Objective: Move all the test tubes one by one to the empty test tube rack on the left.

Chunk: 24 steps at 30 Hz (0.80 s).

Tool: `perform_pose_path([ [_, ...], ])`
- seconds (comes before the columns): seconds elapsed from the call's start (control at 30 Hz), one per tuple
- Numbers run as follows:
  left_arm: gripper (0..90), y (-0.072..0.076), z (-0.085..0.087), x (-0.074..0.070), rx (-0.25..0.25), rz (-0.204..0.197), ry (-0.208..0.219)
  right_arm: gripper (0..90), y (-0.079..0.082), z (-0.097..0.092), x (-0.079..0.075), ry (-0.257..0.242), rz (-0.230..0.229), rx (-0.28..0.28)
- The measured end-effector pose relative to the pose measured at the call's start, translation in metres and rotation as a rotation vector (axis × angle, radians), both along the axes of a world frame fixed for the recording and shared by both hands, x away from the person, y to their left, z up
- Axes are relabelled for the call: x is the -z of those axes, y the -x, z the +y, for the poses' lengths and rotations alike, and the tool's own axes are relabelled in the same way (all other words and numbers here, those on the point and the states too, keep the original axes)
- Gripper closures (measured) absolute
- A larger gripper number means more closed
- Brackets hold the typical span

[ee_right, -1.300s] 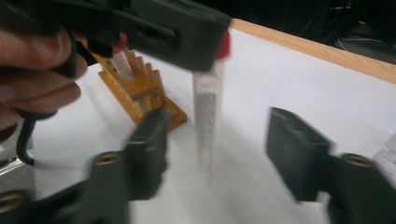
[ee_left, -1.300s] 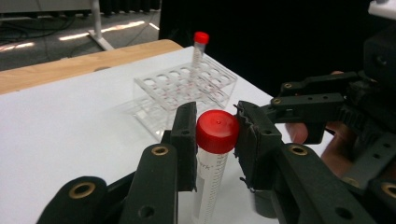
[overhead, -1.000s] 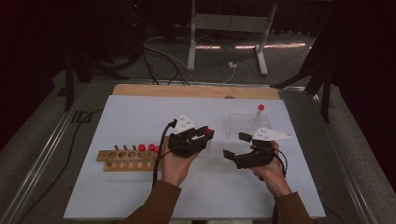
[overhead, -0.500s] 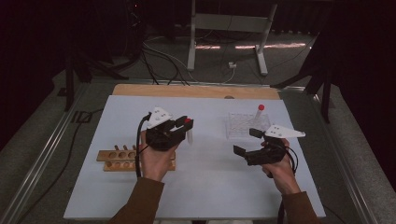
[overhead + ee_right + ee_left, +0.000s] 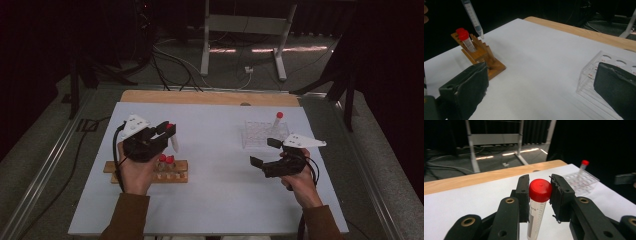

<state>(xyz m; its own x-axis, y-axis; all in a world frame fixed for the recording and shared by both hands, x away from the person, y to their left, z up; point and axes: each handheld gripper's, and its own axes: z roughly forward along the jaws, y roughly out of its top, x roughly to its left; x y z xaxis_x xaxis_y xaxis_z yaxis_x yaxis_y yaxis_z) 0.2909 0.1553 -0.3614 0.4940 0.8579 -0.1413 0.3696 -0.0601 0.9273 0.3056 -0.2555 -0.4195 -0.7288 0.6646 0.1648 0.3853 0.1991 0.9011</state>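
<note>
My left gripper [image 5: 169,131] is shut on the red cap of a clear graduated tube [image 5: 175,144], which hangs point-down above the right end of a wooden rack [image 5: 130,169]. In the left gripper view the cap sits squeezed between the two pads of the left gripper [image 5: 540,195], and the tube [image 5: 536,217] drops below them. Two red-capped tubes [image 5: 166,159] stand in the wooden rack. My right gripper [image 5: 264,153] hovers open and empty just in front of a clear plastic rack [image 5: 260,136]. In the right gripper view the jaws of the right gripper [image 5: 544,87] stand wide apart.
One red-capped tube [image 5: 276,122] stands in the clear rack, which also lies ahead in the left gripper view as the clear rack [image 5: 584,181]. The white table top [image 5: 215,165] ends at a wooden strip [image 5: 210,97] at the back. A metal stand and cables lie beyond.
My left gripper has carried the tube leftward from the middle of the table to above the wooden rack. The right hand has stayed almost where it was.
</note>
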Motion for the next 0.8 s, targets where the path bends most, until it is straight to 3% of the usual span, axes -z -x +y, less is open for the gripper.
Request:
perform_pose_path([
  [0.37, 71.1, 0.009, 0.037, 0.003, -0.055, 0.009, 0.001, 0.0, 0.0, -0.002, 0.0, -0.007, 0.003, 0.002],
  [0.8, 71.0, 0.017, 0.057, 0.006, -0.059, 0.021, -0.042, 0.0, 0.0, -0.006, 0.0, -0.015, 0.004, 0.014],
])
